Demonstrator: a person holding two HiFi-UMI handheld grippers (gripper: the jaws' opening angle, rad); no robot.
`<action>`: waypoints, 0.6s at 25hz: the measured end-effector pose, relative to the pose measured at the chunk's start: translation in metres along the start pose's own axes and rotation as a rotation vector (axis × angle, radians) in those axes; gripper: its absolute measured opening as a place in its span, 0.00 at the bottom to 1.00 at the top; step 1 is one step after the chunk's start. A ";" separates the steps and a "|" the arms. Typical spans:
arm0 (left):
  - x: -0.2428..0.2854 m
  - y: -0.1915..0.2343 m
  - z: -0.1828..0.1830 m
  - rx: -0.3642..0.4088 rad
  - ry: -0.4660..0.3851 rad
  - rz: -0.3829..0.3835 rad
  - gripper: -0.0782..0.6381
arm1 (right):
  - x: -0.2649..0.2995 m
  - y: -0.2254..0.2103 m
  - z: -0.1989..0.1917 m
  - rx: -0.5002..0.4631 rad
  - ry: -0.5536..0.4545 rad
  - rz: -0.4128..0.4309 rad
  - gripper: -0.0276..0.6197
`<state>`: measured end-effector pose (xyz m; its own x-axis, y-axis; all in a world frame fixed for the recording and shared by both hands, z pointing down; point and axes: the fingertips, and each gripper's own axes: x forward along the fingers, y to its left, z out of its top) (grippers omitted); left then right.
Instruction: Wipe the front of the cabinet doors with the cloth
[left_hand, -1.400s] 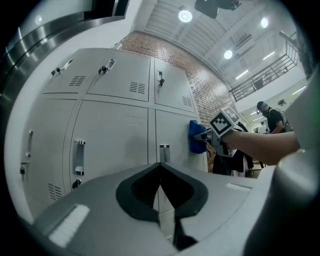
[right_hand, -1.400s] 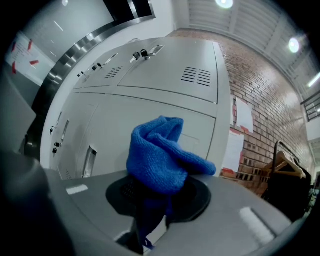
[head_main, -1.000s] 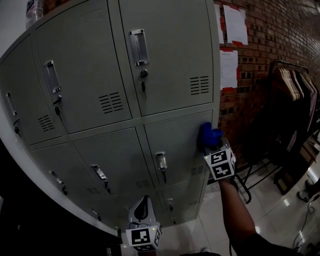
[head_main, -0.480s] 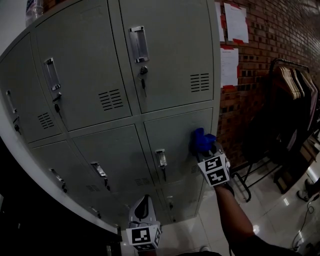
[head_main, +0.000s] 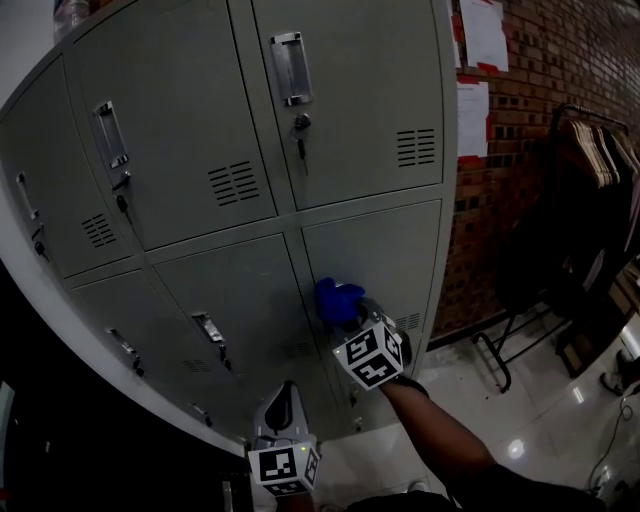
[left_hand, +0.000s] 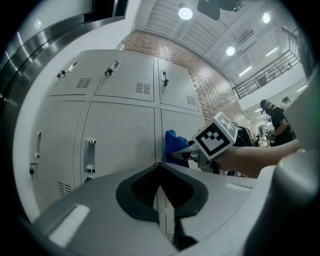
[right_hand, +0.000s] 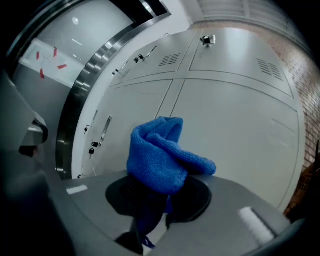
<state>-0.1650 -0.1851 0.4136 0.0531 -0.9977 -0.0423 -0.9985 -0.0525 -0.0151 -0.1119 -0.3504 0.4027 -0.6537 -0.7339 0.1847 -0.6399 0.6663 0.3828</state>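
Blue cloth (head_main: 338, 300) (bunched) against grey cabinet door (head_main: 392, 248).

My right tongs (head_main: 358, 314) are clamped on the blue cloth (head_main: 337, 300), with my forearm (head_main: 440, 440) stretched forward. My left tongs (head_main: 283, 398) hang closed and empty, lower and to their left.

We see the cabinet doors (head_main: 200, 130) filling the upper left of the head view as smooth grey painted metal with a dull sheen. Their handles (head_main: 291, 66) are bright polished metal. The cloth (right_hand: 160, 155) is blue, with a rough, nubbly knitted pile. At the upper right is a rough brick wall (head_main: 540, 70) bearing matt paper sheets (head_main: 472, 118). The floor (head_main: 530, 430) at the lower right is glossy. The left gripper (left_hand: 160, 175) has a smooth, matt grey plastic body.
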 end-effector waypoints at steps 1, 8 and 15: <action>-0.002 0.004 0.003 0.001 -0.001 0.011 0.13 | 0.005 0.003 0.000 -0.007 0.007 -0.009 0.19; -0.002 0.014 -0.001 0.003 0.004 0.027 0.13 | 0.003 -0.008 -0.007 0.025 0.003 -0.030 0.19; 0.003 0.002 -0.006 0.015 0.012 -0.001 0.13 | -0.009 -0.028 -0.018 0.029 0.013 -0.068 0.20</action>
<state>-0.1670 -0.1888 0.4194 0.0543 -0.9981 -0.0300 -0.9981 -0.0534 -0.0300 -0.0810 -0.3651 0.4068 -0.6036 -0.7788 0.1707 -0.6941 0.6186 0.3682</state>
